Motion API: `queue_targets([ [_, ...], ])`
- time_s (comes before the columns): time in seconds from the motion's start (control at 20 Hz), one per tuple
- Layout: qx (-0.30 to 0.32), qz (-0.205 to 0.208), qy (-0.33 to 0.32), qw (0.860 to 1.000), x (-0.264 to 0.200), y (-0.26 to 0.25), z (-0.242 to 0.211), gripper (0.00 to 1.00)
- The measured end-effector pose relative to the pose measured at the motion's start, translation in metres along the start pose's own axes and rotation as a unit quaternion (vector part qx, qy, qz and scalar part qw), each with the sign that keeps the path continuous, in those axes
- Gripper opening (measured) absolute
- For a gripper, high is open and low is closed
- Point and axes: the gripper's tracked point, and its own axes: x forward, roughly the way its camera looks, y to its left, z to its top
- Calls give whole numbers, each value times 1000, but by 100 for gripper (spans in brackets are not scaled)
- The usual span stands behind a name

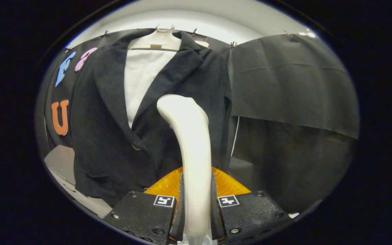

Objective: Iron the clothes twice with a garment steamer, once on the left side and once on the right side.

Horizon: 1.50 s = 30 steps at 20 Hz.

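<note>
A dark jacket (114, 112) hangs on a pale hanger (155, 41) over a white inner garment (141, 78), facing me. My gripper (196, 200) is shut on the handle of a white garment steamer (189, 136), whose neck rises from between my fingers and curves forward toward the jacket. The steamer's head sits in front of the jacket's right half, around chest height below the lapel. Whether the head touches the cloth I cannot tell. An orange, ribbed part (230, 185) shows just behind my fingers at the steamer's base.
Black cloth (291, 85) covers the wall behind and to the right of the jacket. A grey tabletop corner (60, 160) lies low beside the jacket's left hem. A thin white cord (235, 136) hangs along the jacket's right edge.
</note>
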Motion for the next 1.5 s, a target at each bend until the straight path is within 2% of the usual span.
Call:
queue_targets([
  [0.9, -45, -17, 59, 997, 2, 15, -108, 33],
  [1.1, -52, -19, 69, 996, 13, 18, -123, 33],
  [1.5, -55, -14, 89, 994, 28, 20, -123, 33],
])
